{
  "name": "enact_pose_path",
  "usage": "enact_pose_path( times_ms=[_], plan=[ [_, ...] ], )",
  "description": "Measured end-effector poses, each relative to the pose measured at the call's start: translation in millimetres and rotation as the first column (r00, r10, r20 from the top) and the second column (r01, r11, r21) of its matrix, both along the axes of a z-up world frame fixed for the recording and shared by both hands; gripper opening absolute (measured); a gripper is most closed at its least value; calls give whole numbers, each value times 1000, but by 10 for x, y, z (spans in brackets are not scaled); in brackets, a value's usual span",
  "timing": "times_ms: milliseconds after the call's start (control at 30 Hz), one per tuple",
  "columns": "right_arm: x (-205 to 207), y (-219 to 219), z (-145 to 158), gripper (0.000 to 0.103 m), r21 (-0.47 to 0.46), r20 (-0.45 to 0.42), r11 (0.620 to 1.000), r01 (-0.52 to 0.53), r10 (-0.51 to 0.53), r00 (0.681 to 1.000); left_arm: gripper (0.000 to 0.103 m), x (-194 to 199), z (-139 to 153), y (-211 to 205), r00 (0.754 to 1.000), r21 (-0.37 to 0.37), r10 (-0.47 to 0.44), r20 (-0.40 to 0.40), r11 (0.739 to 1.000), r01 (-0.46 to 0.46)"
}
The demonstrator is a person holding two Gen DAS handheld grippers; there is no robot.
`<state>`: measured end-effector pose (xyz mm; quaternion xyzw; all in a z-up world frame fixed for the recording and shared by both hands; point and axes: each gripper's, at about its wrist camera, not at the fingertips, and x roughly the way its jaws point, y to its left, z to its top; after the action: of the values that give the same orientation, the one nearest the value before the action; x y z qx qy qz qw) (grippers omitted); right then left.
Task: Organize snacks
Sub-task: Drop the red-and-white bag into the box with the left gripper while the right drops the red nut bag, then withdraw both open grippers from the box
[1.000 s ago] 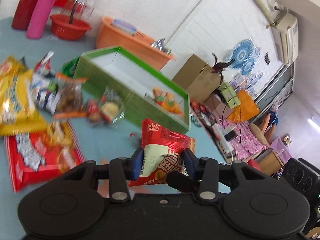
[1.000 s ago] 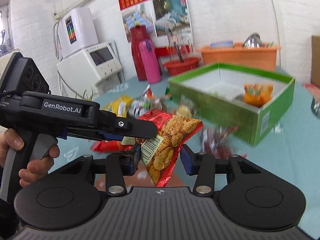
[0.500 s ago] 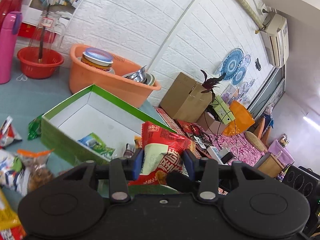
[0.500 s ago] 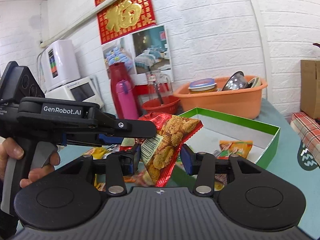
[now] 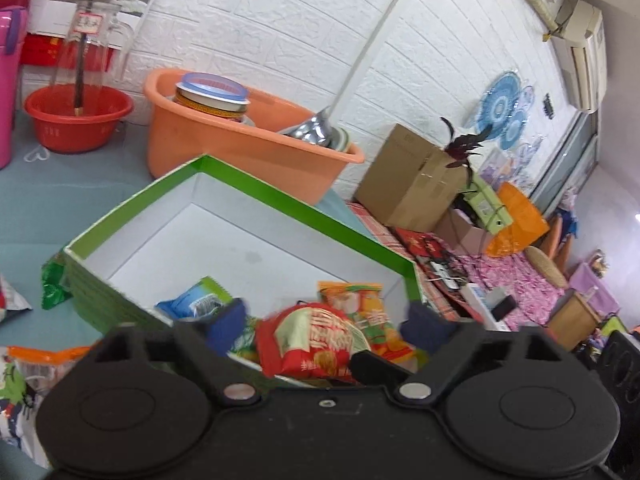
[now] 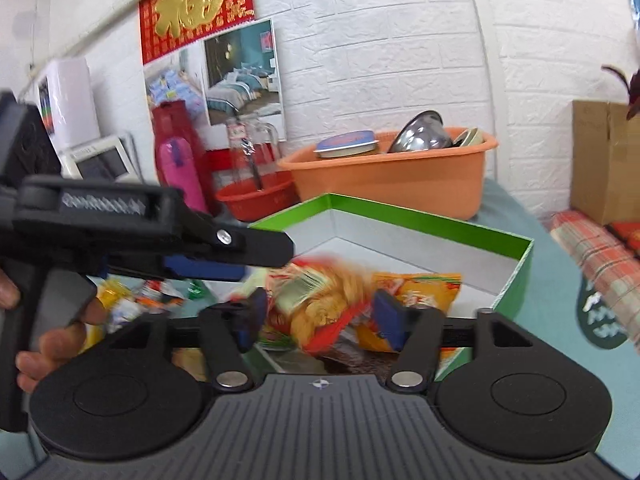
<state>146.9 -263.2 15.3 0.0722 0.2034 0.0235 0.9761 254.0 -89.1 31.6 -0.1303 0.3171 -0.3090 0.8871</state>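
A green box (image 5: pixel 280 196) with a white inside stands on the blue table; it also shows in the right wrist view (image 6: pixel 420 216). My left gripper (image 5: pixel 324 328) is open above its near corner, and the red snack packet (image 5: pixel 312 340) lies loose between its fingers in the box. My right gripper (image 6: pixel 320 312) is open over the box too, with the blurred red packet (image 6: pixel 320 308) between its fingers. An orange packet (image 5: pixel 356 300), also in the right wrist view (image 6: pixel 416 292), and a blue packet (image 5: pixel 192 300) lie in the box.
More snack packets (image 5: pixel 24 364) lie on the table left of the box. An orange tub (image 5: pixel 224 148) with dishes and a red basin (image 5: pixel 76 120) stand behind it. The left handheld gripper body (image 6: pixel 140 232) crosses the right wrist view. A cardboard box (image 5: pixel 412 184) sits beyond the table.
Both grippers moved over the box and opened. The red packet, held by both before, has dropped free into the box.
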Motion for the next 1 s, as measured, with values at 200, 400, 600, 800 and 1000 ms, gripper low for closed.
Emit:
enact_pose_path(
  times_ms=[200,400,600,800,1000],
  plan=[
    [-41,-7,-12,103,0,-16,1000,22,-22,1000,103,-94,33,49,1000,7,2,-27,1000,-2],
    [-285,80,245,103,-11,9,999,32,-32,999,103,-432,325,170,1000,-15,11,2,1000,-11],
    [-672,230,629,103,5,38,1000,3,-4,999,103,-947,681,303,998,-6,22,52,1000,-22],
    [-1075,414,914,103,15,86,998,-61,60,994,103,-1500,844,565,992,3,67,106,998,-67],
    [-1319,526,783,103,7,75,993,-119,118,990,103,-1838,630,802,993,10,91,73,996,-92]
  ],
)
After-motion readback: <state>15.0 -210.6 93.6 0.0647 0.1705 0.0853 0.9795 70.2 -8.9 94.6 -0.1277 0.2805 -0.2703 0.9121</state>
